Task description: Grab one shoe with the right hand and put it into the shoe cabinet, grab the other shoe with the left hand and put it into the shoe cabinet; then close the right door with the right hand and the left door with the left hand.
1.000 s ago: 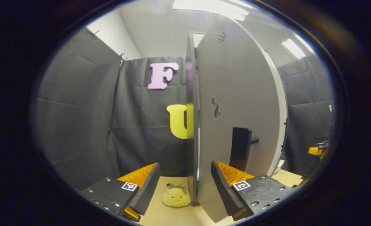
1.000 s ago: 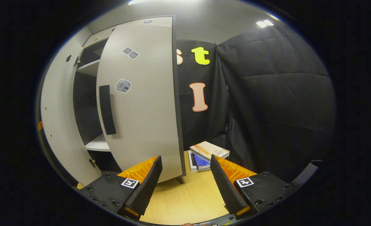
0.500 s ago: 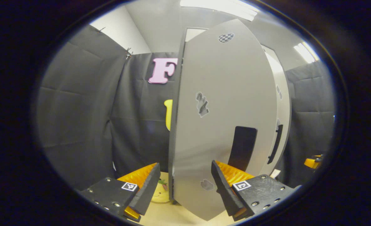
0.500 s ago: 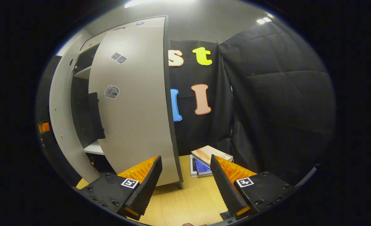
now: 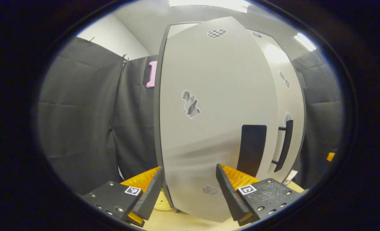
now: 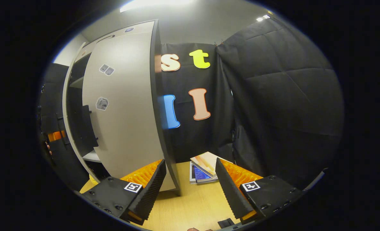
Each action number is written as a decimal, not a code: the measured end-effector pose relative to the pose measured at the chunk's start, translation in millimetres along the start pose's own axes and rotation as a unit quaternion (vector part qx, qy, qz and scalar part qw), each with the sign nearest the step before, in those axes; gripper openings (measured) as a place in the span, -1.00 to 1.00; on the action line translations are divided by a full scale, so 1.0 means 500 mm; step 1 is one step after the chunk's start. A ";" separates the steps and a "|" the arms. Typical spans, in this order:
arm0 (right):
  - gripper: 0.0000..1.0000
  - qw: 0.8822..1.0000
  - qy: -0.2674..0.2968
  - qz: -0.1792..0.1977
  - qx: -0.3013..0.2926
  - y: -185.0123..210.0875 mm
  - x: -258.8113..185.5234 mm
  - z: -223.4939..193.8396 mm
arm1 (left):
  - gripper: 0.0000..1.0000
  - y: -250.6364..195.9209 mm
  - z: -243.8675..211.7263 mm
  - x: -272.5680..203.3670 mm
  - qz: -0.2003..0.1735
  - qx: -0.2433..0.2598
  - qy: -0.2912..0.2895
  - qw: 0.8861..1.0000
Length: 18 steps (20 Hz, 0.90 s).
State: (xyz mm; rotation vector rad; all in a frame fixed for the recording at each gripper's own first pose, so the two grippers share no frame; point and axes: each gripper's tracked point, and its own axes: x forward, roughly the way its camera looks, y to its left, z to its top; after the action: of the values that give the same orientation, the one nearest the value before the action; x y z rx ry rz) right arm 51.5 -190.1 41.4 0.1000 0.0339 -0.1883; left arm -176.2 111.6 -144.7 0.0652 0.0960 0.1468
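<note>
Both doors are swinging shut at the same time here. In the left gripper view the left door (image 5: 215,128) now faces the camera almost flat-on, where a second ago it was nearly edge-on with the wall cloth showing beside it. Its dark handle (image 5: 251,149) sits just above the left gripper (image 5: 190,192), whose fingers are spread wide with nothing between them except the door panel close in front. It looks like they're pushing the panel, not gripping it, though I can't tell if they actually touch it.

Past the handle you can see the right door's bar handle (image 5: 284,144) close by, so the gap between the two doors is getting narrow.

In the right gripper view the right door (image 6: 125,112) has swung further toward the cabinet too; a strip of dark interior with a shelf (image 6: 92,156) is all that's left open, narrower than before. The right gripper (image 6: 190,192) is wide open as well and holds nothing, with the door's outer edge right ahead of its left finger.

The shoes can't be seen from either view; my guess is they're inside already, since the closing is underway.

Around it: light wooden bench (image 6: 190,208), a small stack of books (image 6: 204,166) by the wall, and a yellow plush toy (image 5: 159,202) peeking out beside the left door's bottom corner.

I'd say this is the last stretch, just a bit more push on each door.
</note>
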 end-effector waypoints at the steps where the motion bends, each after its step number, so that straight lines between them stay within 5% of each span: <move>1: 0.93 1.000 -0.002 -0.001 0.005 -0.004 0.001 0.004 | 0.86 -0.004 0.000 -0.003 -0.004 -0.005 0.000 1.000; 12: 0.94 0.999 -0.035 0.030 0.018 0.092 0.017 0.132 | 0.86 0.026 0.048 -0.132 -0.029 -0.012 -0.035 0.999; 18: 0.94 0.998 -0.052 0.039 0.003 0.161 -0.011 0.098 | 0.86 0.099 0.030 -0.181 -0.022 -0.056 -0.052 0.997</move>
State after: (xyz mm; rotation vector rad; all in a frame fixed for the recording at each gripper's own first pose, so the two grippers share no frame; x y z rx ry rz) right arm 62.5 -115.7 98.2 0.0966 -0.0746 -0.1159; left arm -270.8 146.0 -118.0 -0.0402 -0.0148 0.1053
